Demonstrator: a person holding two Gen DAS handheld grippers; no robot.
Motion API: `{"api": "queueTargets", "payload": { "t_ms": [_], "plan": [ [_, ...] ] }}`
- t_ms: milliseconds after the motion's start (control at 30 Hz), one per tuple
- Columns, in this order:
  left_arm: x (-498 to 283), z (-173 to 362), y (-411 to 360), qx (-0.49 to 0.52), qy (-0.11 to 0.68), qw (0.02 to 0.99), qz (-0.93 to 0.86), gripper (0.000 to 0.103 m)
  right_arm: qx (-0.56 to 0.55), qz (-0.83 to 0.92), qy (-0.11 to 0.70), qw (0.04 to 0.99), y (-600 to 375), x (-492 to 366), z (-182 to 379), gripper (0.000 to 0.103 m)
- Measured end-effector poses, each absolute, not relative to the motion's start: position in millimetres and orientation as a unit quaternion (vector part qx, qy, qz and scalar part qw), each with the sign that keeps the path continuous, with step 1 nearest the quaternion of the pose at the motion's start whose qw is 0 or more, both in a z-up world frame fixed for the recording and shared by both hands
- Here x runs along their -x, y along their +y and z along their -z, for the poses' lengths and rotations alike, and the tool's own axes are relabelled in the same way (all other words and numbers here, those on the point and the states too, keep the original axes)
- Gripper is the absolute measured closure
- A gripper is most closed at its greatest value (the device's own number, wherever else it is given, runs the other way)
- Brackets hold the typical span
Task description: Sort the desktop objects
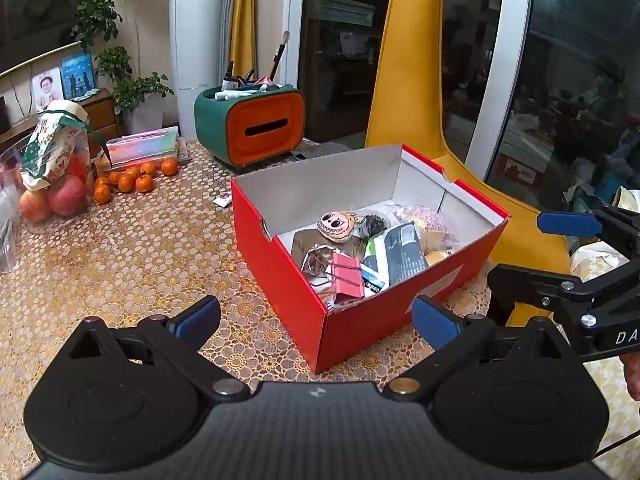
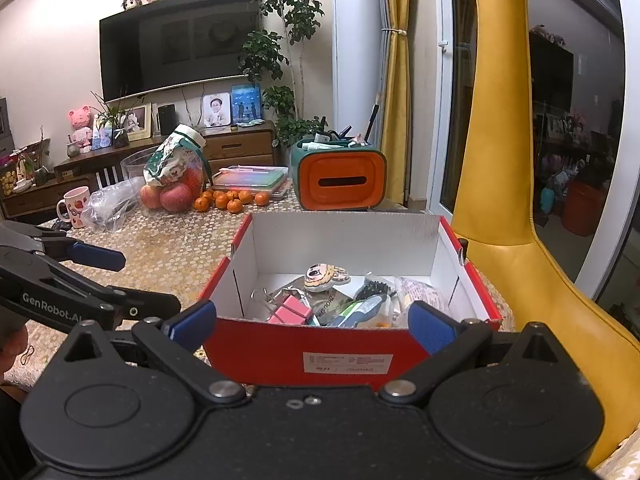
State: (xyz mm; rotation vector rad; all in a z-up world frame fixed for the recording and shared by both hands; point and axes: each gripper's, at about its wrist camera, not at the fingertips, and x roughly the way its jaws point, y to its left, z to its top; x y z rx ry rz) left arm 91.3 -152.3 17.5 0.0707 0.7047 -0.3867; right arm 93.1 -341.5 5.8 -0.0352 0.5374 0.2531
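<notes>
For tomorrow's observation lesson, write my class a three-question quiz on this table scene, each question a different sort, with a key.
1. True or false: the left tongs hold the pink binder clip.
2. Where is the cartoon-face charm? A) on the tablecloth B) in the red box C) in the right tongs
3. Fill in: the small fruits beside the apples are ____.

Key: 1 false; 2 B; 3 tangerines

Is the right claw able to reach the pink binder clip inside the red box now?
Probably yes. The right claw is open and empty, the box has no lid, and the clip lies on top near the front wall.
</notes>
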Motion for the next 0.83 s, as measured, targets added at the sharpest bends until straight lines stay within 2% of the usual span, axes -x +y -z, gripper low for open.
{"api": "queueTargets", "payload": {
  "t_ms": [833],
  "plan": [
    [-89.5, -7.9, -131.6, -0.015, 0.358, 0.914, 0.189, 0.001, 0.001, -0.099, 0.284, 0.954, -330.1, -91.3, 4.1, 0.001]
  ]
}}
